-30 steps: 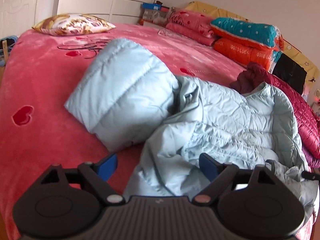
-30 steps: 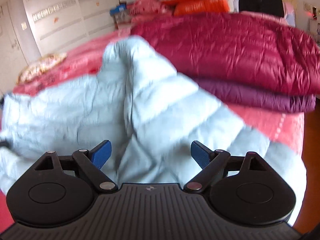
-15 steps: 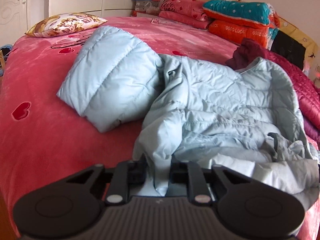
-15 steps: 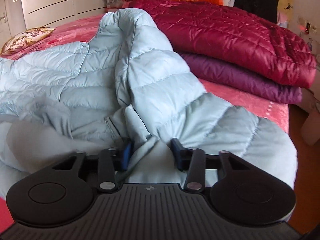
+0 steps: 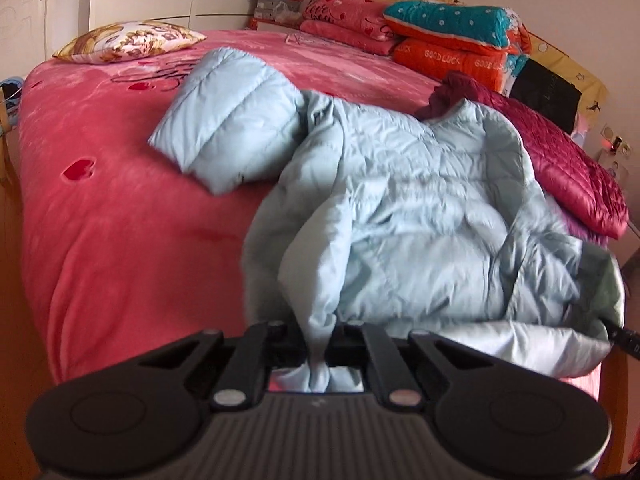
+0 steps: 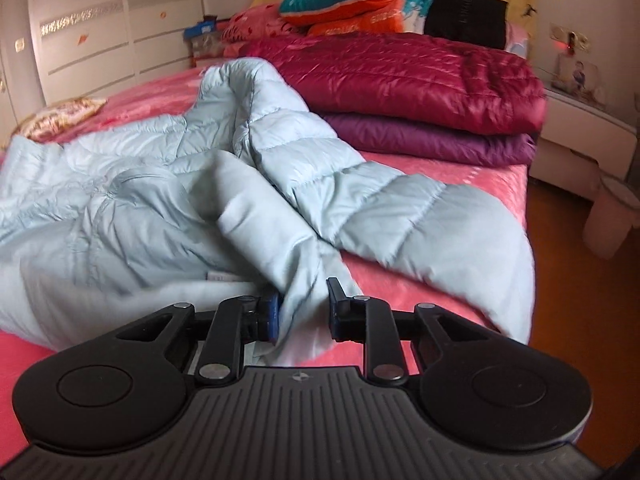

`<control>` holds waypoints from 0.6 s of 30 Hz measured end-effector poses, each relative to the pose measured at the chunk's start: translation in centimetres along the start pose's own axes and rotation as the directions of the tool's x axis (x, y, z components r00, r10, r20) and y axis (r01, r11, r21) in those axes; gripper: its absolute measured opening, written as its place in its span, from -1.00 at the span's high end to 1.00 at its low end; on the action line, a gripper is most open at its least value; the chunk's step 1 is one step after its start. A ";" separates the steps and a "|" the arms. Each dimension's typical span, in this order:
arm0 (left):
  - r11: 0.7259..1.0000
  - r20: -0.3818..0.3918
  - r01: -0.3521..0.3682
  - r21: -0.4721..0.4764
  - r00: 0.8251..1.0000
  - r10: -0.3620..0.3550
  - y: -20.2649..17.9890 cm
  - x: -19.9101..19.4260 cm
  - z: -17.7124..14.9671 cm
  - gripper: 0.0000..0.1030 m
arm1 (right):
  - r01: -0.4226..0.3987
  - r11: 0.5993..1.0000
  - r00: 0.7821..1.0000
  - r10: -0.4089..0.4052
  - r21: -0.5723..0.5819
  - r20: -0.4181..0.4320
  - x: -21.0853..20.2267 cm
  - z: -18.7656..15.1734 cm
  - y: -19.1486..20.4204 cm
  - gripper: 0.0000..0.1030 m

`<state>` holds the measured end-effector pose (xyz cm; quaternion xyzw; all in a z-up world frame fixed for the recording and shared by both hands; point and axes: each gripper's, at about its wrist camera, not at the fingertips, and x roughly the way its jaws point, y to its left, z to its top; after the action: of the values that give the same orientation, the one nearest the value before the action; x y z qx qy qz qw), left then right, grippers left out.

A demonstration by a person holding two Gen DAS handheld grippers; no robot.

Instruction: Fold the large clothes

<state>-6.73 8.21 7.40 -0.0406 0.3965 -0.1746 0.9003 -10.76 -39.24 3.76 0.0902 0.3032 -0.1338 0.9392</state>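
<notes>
Pink bed (image 5: 120,216) carries the pale blue puffer jacket (image 5: 420,216), crumpled near its front edge. Left tool (image 5: 318,340) clenched on a hem fold; right tool (image 6: 303,312) closing around another fold.

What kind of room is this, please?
Most likely a home bedroom: a wide bed with a pink cover, pillows and folded quilts at its head, and a white wardrobe.

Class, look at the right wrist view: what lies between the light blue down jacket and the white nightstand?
Two folded down jackets, stacked: a crimson one on a purple one, lying on the pink bedspread between the light blue down jacket and the nightstand.
</notes>
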 end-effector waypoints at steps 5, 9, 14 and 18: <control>1.000 -0.021 0.019 -0.014 1.000 -0.020 -0.1 -2.1 -1.7 0.93 | 0.010 0.999 1.000 -0.010 0.039 0.009 -4.1 -1.8 -1.4 0.47; 0.999 -0.032 0.034 -0.010 0.999 -0.035 -0.7 -3.6 -2.6 0.93 | 0.007 0.996 1.000 -0.006 0.085 -0.009 -6.5 -3.4 -2.6 0.47; 0.999 -0.063 0.034 0.013 0.997 -0.033 -0.8 -4.8 -4.1 0.93 | 0.001 0.992 0.999 0.004 0.128 -0.037 -8.7 -4.9 -3.1 0.47; 0.999 -0.091 0.032 0.020 0.995 -0.030 -0.5 -5.2 -5.2 0.93 | 0.001 0.991 0.997 0.009 0.134 -0.078 -8.6 -6.0 -2.9 0.32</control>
<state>-13.92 9.91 7.59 -0.0291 0.4345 -0.1947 0.8789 -21.65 -38.83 3.86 0.1586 0.3299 -0.1483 0.9187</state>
